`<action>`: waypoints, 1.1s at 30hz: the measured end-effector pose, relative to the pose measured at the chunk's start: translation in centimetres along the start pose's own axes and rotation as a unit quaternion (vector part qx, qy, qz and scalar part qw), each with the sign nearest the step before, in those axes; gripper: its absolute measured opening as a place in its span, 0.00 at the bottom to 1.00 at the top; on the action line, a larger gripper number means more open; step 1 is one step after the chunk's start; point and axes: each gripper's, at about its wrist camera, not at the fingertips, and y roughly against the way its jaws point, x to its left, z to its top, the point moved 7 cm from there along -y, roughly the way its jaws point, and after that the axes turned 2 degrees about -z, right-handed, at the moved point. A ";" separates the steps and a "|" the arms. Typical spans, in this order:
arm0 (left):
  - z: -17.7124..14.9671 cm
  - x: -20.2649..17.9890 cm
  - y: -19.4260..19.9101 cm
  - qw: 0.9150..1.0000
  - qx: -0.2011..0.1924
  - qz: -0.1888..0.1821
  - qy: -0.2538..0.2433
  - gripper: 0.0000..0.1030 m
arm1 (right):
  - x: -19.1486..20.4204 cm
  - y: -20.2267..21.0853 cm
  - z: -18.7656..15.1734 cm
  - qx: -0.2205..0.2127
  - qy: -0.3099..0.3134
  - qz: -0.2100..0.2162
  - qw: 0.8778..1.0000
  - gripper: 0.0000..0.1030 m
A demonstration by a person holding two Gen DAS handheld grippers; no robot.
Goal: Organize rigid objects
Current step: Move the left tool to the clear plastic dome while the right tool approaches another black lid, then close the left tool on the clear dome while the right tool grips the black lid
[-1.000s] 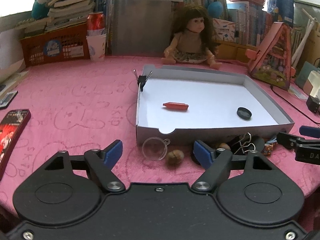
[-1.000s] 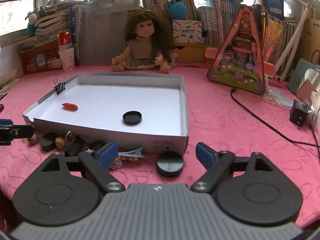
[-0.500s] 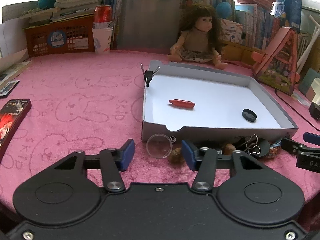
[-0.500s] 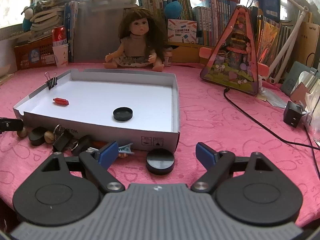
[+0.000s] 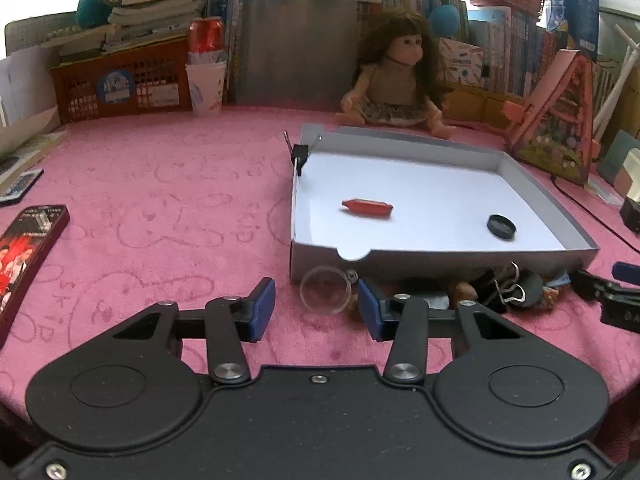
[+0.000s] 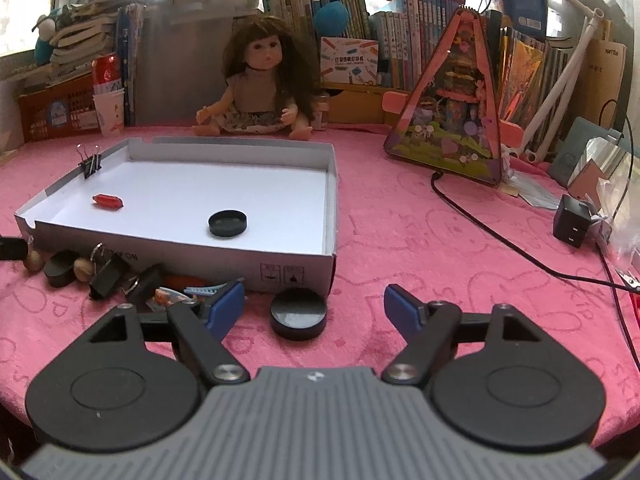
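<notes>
A fuzzy pink cloth (image 5: 168, 208) printed with rabbits covers the table, books and a doll (image 6: 260, 92) crowding its twelve o'clock edge. The shallow white cardboard tray (image 6: 292, 276) holds a red capsule (image 6: 107, 201) and a flat black cap (image 6: 227, 223). The left gripper (image 5: 316, 310) has just been narrowing, nothing pinched, a clear round lens (image 5: 325, 291) just beyond at twelve. The right gripper (image 6: 314, 308) stands wide though closing, a black disc (image 6: 298, 313) untouched between its blue pads (image 6: 402, 311).
</notes>
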 end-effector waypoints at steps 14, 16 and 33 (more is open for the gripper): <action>-0.1 2.0 -1.1 0.999 0.014 0.022 0.033 0.43 | -0.4 -0.9 -0.7 0.020 -0.015 -0.001 1.000 0.81; -0.2 2.0 -1.1 0.999 0.015 0.020 0.033 0.43 | -0.4 -0.9 -0.8 0.019 -0.014 -0.003 1.000 0.81; -0.4 1.0 -1.6 0.999 0.010 0.036 0.013 0.44 | -0.4 -0.9 -0.8 0.020 -0.012 0.001 1.000 0.80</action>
